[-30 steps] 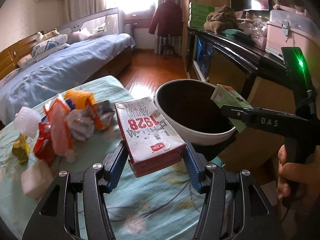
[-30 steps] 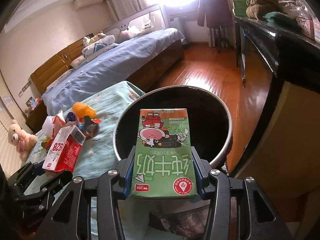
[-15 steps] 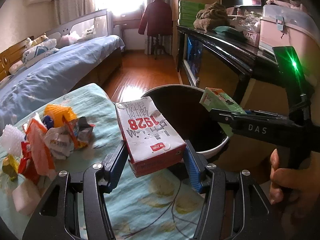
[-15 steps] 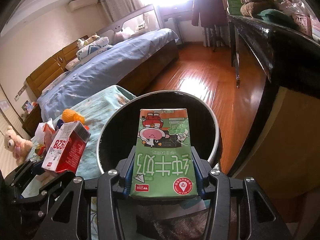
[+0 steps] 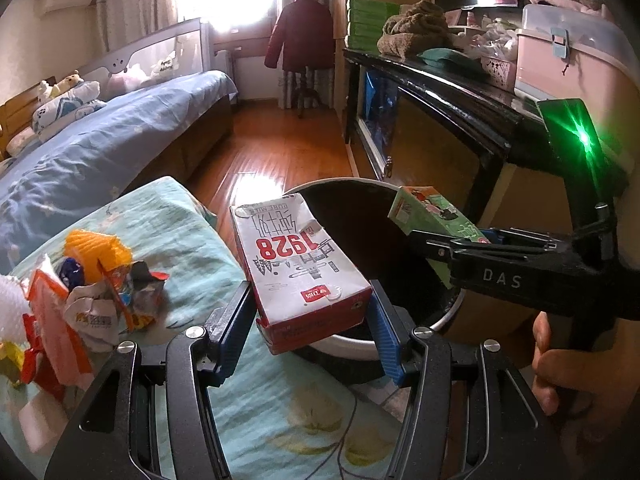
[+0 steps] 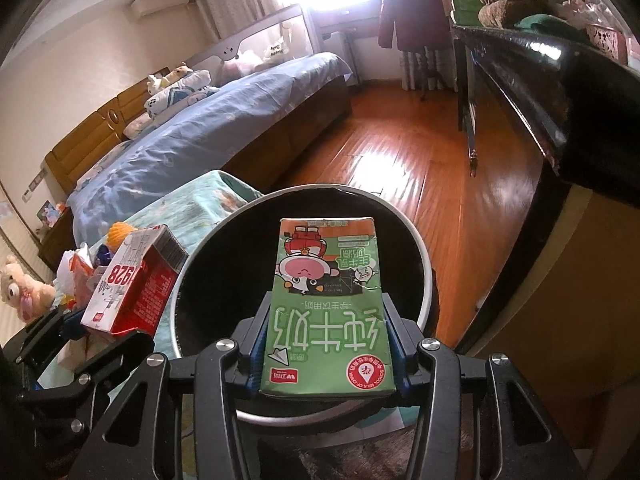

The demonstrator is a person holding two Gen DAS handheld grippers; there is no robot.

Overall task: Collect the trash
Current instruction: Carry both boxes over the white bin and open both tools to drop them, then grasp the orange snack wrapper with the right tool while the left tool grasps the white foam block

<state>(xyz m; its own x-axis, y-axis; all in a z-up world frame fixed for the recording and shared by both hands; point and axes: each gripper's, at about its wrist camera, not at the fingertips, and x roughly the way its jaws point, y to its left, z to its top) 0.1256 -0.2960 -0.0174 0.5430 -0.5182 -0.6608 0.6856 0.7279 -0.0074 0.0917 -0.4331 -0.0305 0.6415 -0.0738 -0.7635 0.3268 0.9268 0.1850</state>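
Observation:
My left gripper [image 5: 310, 312] is shut on a red and white milk carton [image 5: 296, 264] marked 1928, held at the near rim of a round bin with a white rim [image 5: 356, 346] and dark inside. My right gripper [image 6: 326, 344] is shut on a green milk carton [image 6: 326, 312], which hangs over the bin's dark opening [image 6: 224, 280]. In the left wrist view the right gripper [image 5: 432, 240] reaches in from the right with the green carton [image 5: 428, 212] over the bin. The red carton [image 6: 132, 284] and left gripper [image 6: 92, 332] show at the left of the right wrist view.
A heap of crumpled wrappers [image 5: 80, 292] lies on the teal patterned cloth [image 5: 192, 232] left of the bin. A blue bed [image 5: 100, 136] stands behind, a black cabinet [image 5: 440, 92] with boxes to the right, wooden floor [image 6: 420, 168] beyond. A hand [image 5: 572, 372] grips the right tool.
Both grippers have drifted toward the bin with their cartons still clamped. The wrapper heap has slid left in the left wrist view, and the bin fills more of the right wrist view.

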